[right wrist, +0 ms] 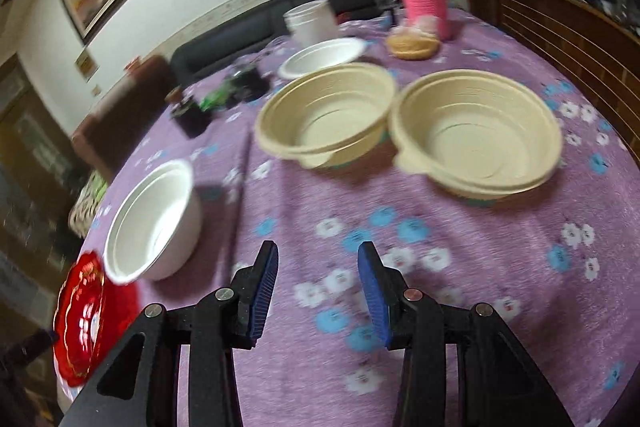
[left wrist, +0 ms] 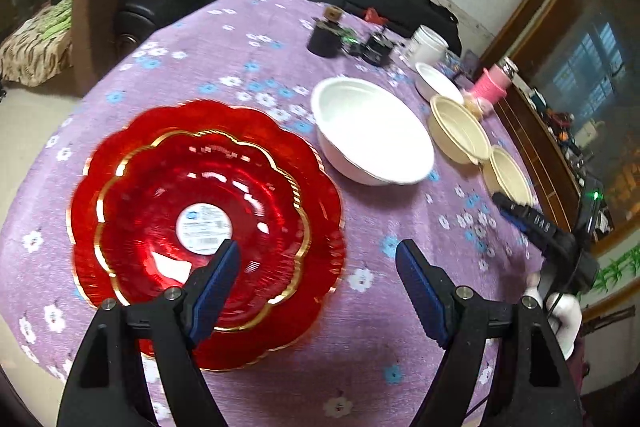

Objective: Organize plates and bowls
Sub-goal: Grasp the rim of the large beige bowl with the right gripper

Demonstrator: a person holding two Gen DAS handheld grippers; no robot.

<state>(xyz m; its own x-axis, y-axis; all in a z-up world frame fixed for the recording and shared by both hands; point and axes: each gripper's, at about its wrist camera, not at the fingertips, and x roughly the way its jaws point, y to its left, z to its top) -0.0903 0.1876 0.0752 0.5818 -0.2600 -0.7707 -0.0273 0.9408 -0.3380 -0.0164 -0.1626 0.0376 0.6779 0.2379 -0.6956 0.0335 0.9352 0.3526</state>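
Left gripper (left wrist: 318, 259) points forward and down over the purple flower-print tablecloth (left wrist: 248, 67), jaws spread wide and empty. Its left blue pad (left wrist: 216, 291) overlaps the near rim of the stacked red scalloped glass plates with gold edging (left wrist: 204, 227), at 9 o'clock of the view; contact cannot be told. A smaller red plate sits nested on a larger one, white label at centre.

Large white round bowl (left wrist: 372, 131) stands at 1 o'clock from the plates, just beside them. Two beige ribbed plastic bowls (left wrist: 460, 131) stand side by side at 2 o'clock, rims touching or nearly so. A small white shallow bowl (left wrist: 436, 83) lies beyond them, near a white lidded jar (left wrist: 426, 45) and a pink-sleeved bottle (left wrist: 494, 85).

Right gripper (right wrist: 318, 267) is held low and level above bare cloth, jaws apart, nothing between them. The beige bowls lie at 12 to 1 o'clock ahead of it, well apart from the fingertips; the white bowl at 9 o'clock; the red plates at 8 o'clock, at the table edge.
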